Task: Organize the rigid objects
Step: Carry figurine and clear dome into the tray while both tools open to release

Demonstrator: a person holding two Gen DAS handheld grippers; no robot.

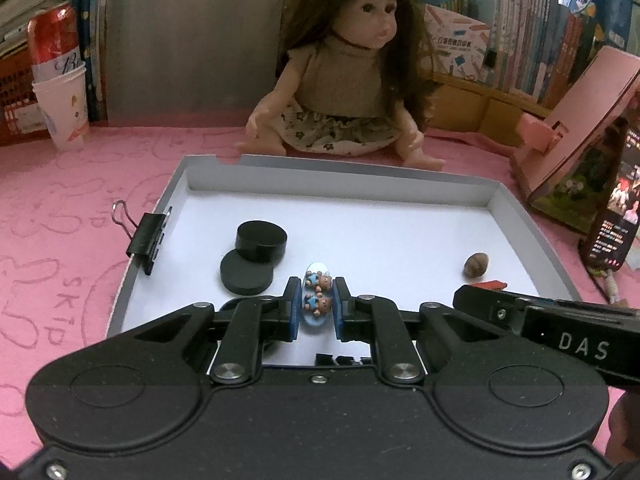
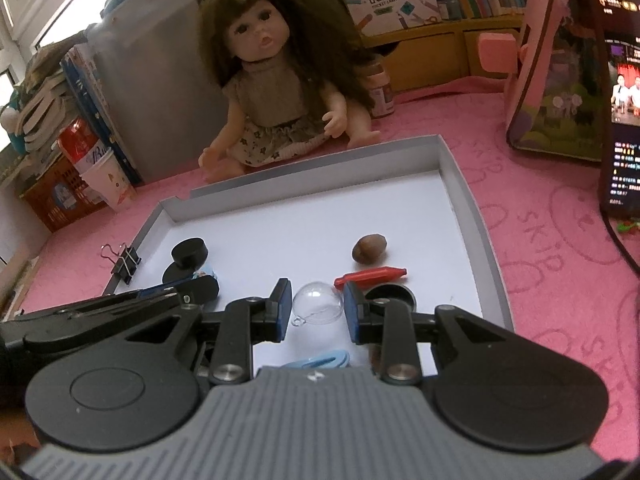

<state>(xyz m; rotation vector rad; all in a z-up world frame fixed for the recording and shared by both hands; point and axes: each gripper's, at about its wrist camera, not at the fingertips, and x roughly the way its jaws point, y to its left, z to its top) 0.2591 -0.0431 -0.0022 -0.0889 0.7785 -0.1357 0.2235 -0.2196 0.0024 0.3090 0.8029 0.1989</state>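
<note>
A grey-rimmed white tray (image 1: 516,216) lies on the pink mat. My left gripper (image 1: 317,304) is shut on a small blue oval piece with two bears (image 1: 317,300), held just above the tray floor near its front. My right gripper (image 2: 316,306) has a clear plastic half-dome (image 2: 318,304) between its blue pads, which sit against the dome's sides. Also in the tray are two black discs (image 1: 262,240), a brown nut (image 2: 370,247), a red peg-like piece (image 2: 372,276), a black round cap (image 2: 394,296) and a light blue clip (image 2: 320,360).
A black binder clip (image 1: 146,236) is clamped on the tray's left rim. A doll (image 1: 344,80) sits behind the tray. A paper cup with a red can (image 1: 66,108) stands back left. A pink stand (image 1: 572,128) and a lit phone (image 2: 622,120) are on the right.
</note>
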